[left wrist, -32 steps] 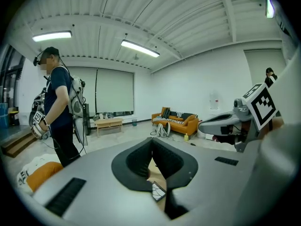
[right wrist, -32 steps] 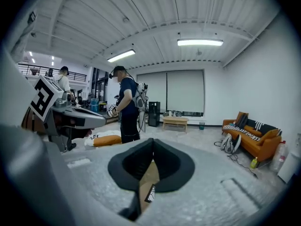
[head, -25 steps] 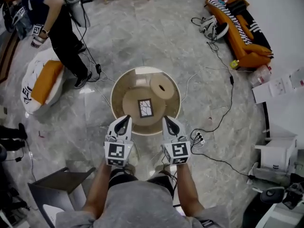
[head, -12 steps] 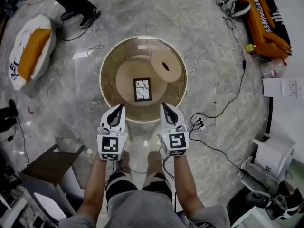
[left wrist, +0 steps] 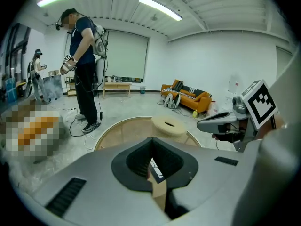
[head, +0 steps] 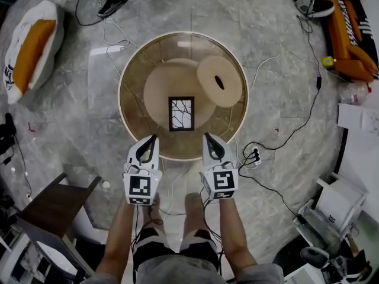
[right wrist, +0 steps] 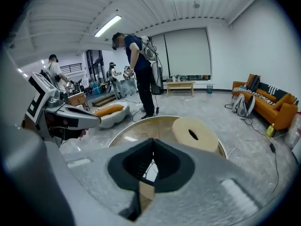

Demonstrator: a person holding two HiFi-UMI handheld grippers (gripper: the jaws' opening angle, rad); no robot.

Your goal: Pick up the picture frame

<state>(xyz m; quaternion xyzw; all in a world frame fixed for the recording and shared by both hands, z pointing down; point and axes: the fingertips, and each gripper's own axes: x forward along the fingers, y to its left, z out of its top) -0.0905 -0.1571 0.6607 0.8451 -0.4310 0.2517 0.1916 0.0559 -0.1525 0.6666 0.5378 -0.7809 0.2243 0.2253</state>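
grippers (head: 153, 139) (head: 207, 138) lower, nearer rectangular picture frame (head: 181, 113)

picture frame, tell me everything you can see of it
The picture frame is a rectangle: a thin dark border around a white picture of black branching lines. It lies flat near the middle of the round table. Nothing touches it: the tan disc sits apart, and the left gripper and right gripper are short of it.
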